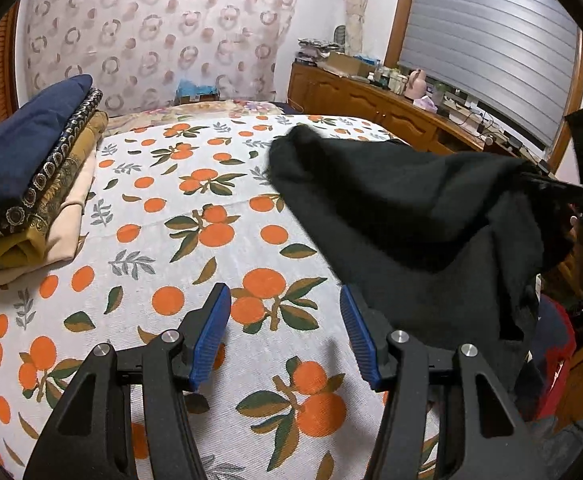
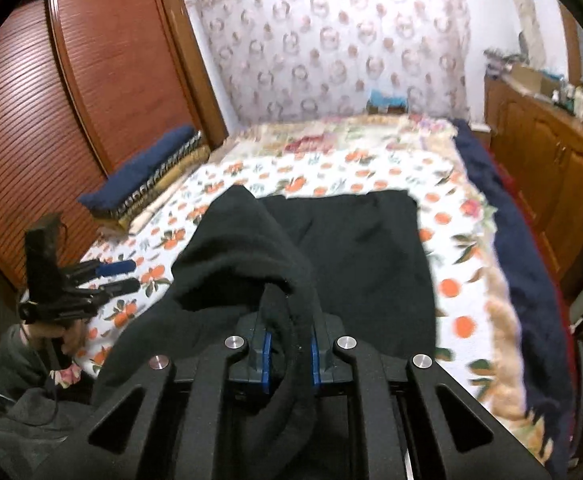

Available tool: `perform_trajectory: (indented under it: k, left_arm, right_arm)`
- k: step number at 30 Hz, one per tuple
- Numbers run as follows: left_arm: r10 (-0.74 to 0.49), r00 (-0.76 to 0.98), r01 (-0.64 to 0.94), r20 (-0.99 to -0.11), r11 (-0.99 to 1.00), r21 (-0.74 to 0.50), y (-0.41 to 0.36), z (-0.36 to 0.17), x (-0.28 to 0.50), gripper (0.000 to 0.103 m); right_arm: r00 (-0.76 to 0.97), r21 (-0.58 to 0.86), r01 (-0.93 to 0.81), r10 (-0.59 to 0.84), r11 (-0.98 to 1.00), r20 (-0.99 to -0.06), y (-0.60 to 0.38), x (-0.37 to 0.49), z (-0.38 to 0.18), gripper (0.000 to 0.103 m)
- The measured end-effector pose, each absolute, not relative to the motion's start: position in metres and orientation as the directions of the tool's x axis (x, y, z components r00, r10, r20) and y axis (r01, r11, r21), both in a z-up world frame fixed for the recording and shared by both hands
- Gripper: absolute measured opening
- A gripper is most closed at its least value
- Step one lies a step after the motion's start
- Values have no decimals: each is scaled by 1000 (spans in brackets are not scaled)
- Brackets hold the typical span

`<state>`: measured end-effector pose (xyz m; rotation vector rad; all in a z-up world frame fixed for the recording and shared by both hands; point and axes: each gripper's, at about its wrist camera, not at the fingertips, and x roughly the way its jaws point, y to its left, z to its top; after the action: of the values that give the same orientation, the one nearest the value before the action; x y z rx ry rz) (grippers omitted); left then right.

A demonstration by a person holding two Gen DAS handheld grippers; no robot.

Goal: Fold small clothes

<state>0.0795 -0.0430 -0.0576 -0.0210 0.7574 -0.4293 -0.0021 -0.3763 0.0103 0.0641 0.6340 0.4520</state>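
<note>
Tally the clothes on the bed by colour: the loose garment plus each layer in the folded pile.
Black fleece garment, loose: 1
Navy blue folded cloth: 1
Dark folded cloth with pale ring print: 1
Mustard patterned folded cloth: 1
Cream folded cloth: 1
Total: 5

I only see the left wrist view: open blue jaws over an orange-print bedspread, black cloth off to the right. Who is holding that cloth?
Observer: The right gripper is shut on a bunched fold of the black garment.
Operator: Is all of it lifted?
Observer: No, its far part lies flat on the bedspread.
Operator: What's behind the folded pile?
Observer: A brown slatted wardrobe stands behind the folded clothes stack.
</note>
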Motion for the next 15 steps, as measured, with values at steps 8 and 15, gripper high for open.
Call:
perform_trajectory:
  k: [8,15]
  left_arm:
    - [-376,655,359,-656,918,-168,-42,-55,82,58]
    - [-361,706,363,-610,923,-127,-43,-35,83,78]
  right_arm:
    - [717,34,-272,226,962,-660,-389,-1,-17,35]
    - [771,21,-333,285,943,-570,-361,1,13,71]
